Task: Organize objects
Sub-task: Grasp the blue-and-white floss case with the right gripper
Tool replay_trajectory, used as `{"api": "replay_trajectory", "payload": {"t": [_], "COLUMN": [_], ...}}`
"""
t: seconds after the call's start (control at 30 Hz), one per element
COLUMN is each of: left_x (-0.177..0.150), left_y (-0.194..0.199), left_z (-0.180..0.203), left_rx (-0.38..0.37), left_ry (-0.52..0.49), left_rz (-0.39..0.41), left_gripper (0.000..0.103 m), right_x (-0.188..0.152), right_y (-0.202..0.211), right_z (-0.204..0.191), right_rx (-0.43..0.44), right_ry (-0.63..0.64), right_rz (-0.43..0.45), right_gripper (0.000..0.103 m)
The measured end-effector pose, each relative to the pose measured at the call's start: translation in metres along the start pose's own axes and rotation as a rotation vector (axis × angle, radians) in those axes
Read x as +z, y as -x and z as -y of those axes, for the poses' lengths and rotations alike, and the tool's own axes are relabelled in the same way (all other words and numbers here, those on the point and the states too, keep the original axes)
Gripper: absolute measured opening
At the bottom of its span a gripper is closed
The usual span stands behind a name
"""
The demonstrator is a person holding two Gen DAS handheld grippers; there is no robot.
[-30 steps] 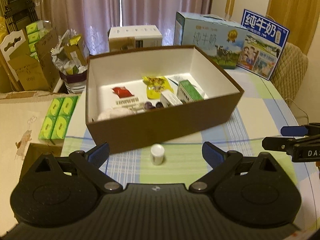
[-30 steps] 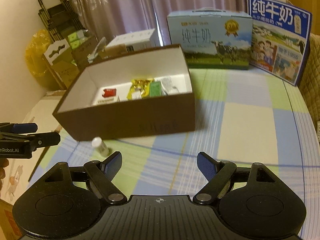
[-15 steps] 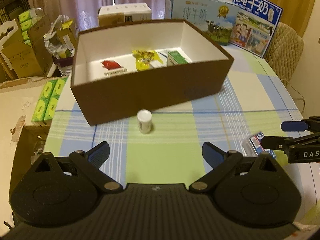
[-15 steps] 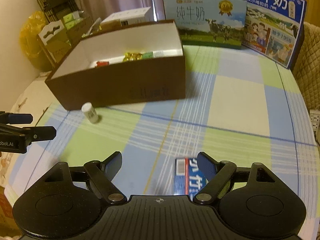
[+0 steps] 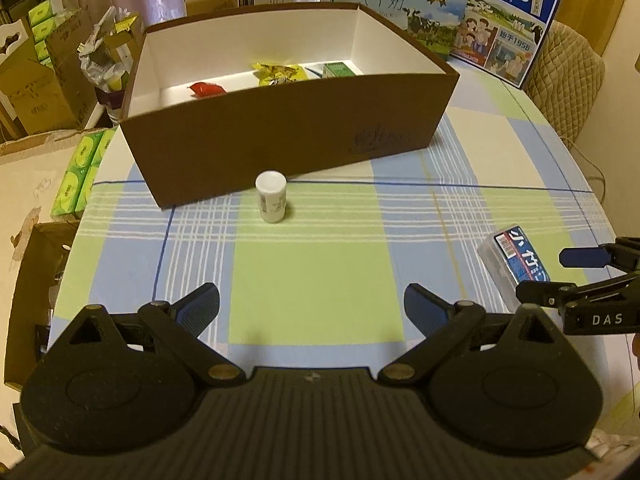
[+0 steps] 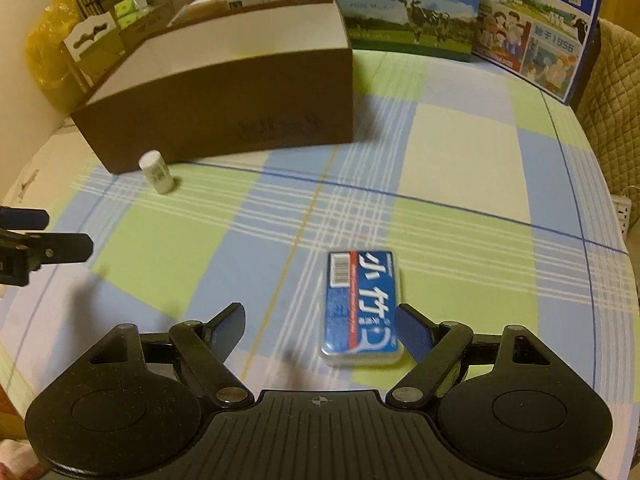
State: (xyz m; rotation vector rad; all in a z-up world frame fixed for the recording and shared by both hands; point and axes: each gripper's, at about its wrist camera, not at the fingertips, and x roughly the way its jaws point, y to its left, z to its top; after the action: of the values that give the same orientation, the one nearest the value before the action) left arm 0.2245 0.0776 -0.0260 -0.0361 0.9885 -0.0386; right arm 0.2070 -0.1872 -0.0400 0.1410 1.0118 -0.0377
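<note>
A: What does the left wrist view give you?
B: The left gripper (image 5: pixel 312 304) has its jaws wide apart over bare checked tablecloth (image 5: pixel 312 280), nothing between them. At twelve o'clock from it a small white bottle (image 5: pixel 271 197) stands upright, just in front of the brown cardboard box (image 5: pixel 280 132). This view looks over the box wall: a red packet (image 5: pixel 206 89), a yellow snack bag (image 5: pixel 278 73) and a green carton (image 5: pixel 338 69) lie inside.

A: And the right wrist view?
B: There the box (image 6: pixel 224 108) hides its contents; only the white inner walls show. But the blue flat pack (image 6: pixel 360 304) is seen whole, lying flat, its near end between the fingers of the right gripper (image 6: pixel 320 326). Those jaws stand apart too; the pack sits close to the right finger (image 6: pixel 414 332), and I cannot tell whether they touch. The bottle (image 6: pixel 157 172) is at ten o'clock.

A: Does each see the other?
B: Yes. The right gripper (image 5: pixel 552 276) enters the left view at three o'clock beside the pack (image 5: pixel 516 258); the left gripper (image 6: pixel 44 236) shows at nine o'clock. Milk cartons (image 6: pixel 404 4) stand behind.
</note>
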Motion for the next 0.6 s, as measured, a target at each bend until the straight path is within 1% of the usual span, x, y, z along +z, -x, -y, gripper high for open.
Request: {"api": "replay_trajectory", "payload": {"t": [0.3, 0.43, 0.6], "left_x": [-0.007, -0.008, -0.009], "left_y": [-0.008, -0.011, -0.013], "left_z": [0.003, 0.004, 0.005], "left_rx": [-0.001, 0.001, 0.004], "left_ry": [0.0, -0.002, -0.003], "left_rz": [-0.03, -0.036, -0.04], "left_gripper": [0.097, 0.097, 0.097], "right_x": [-0.014, -0.015, -0.014], "right_y": [-0.01, -0.015, -0.023], "right_z": [0.01, 0.012, 0.014], "right_rx": [-0.044, -0.048, -0.053], "right_ry": [-0.008, -0.013, -0.013], "right_rz": [-0.012, -0.015, -0.02], "right_gripper": [0.078, 0.073, 0.068]}}
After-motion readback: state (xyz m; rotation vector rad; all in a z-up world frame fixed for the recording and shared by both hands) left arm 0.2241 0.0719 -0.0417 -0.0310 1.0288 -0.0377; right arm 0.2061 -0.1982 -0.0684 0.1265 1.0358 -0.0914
